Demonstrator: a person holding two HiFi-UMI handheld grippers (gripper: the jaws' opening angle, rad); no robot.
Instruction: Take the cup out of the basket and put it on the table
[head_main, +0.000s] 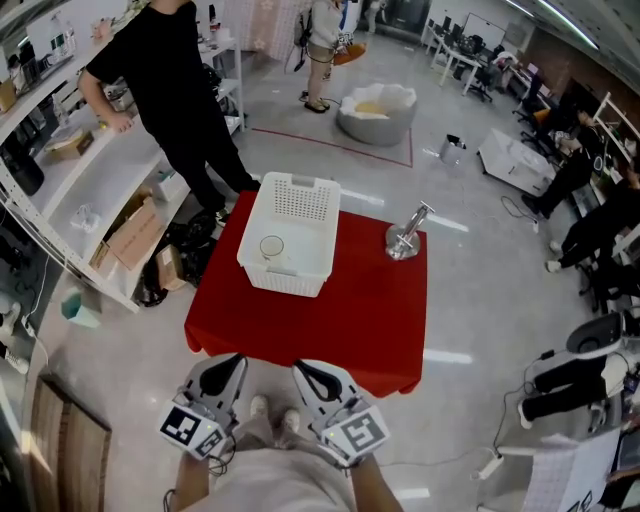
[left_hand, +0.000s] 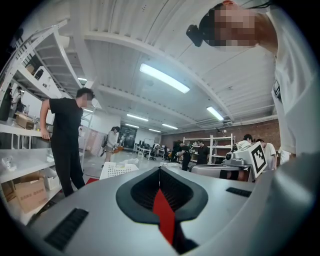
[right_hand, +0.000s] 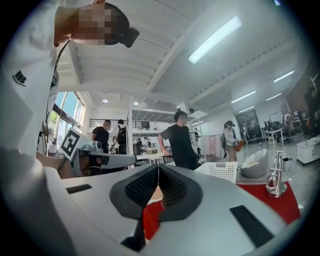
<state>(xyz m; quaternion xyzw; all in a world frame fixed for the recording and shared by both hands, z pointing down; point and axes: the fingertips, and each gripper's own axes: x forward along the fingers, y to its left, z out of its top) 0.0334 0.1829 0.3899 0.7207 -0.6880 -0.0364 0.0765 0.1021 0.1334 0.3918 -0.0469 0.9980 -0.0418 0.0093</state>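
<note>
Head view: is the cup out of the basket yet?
No, the cup sits inside the white basket, which stands on the red table.

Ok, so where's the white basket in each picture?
Head view: basket in the middle, on the red table.
Left gripper view: basket low, left of centre.
Right gripper view: basket low, right of centre.
Shared landmark: the person in black, left of the basket in all three.
</note>
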